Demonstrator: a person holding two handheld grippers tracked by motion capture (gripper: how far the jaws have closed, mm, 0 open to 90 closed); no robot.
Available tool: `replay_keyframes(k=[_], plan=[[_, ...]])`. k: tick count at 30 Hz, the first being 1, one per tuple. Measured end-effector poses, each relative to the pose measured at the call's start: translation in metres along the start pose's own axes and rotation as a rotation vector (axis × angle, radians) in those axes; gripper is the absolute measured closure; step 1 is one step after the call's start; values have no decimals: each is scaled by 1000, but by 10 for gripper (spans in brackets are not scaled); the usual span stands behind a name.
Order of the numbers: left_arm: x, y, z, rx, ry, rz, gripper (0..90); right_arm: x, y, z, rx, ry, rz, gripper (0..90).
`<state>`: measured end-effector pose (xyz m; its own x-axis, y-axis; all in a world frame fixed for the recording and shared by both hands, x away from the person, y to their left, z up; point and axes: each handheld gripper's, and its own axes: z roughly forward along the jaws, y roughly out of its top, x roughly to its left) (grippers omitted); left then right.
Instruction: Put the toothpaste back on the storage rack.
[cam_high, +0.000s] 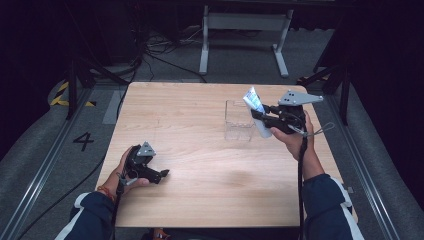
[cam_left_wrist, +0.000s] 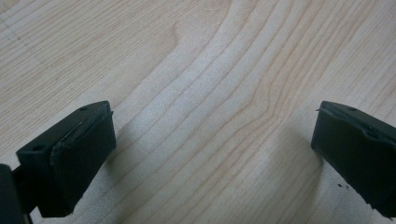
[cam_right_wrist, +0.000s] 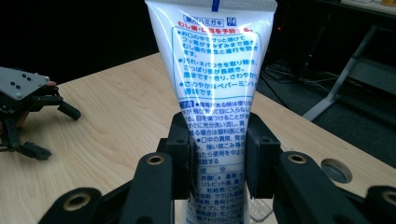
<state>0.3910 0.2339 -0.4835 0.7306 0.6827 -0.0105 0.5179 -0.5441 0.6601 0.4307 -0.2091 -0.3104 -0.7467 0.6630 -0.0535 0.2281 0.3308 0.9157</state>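
My right gripper (cam_high: 260, 117) is shut on a white toothpaste tube (cam_high: 256, 107) with blue print, held in the air just right of a clear plastic box (cam_high: 238, 121) at the table's right middle. In the right gripper view the tube (cam_right_wrist: 215, 88) stands up between the two black pads (cam_right_wrist: 180, 154), crimped end on top. My left gripper (cam_high: 162, 175) rests low over the table's front left, jaws open with nothing between them. In the left gripper view its fingers (cam_left_wrist: 70, 158) spread wide over bare wood.
The wooden table (cam_high: 200, 165) has a round cable hole (cam_right_wrist: 336, 170) near its right edge. A white metal frame (cam_high: 242, 30) and cables lie on the floor beyond the far edge. The other gripper (cam_right_wrist: 23, 109) lies far off in the right gripper view.
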Motion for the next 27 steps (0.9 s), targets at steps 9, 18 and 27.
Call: replay_keyframes(k=[9, 18, 27], plan=[[-3, -5, -5, 4, 15, -16, 5, -6, 6, 22, 2, 12, -12, 683], [-8, -13, -11, -6, 26, -25, 6, -14, 9, 36, -19, 19, 6, 683], [-11, -17, -15, 0, 27, -29, 6, -24, 9, 49, -29, 16, 19, 683]])
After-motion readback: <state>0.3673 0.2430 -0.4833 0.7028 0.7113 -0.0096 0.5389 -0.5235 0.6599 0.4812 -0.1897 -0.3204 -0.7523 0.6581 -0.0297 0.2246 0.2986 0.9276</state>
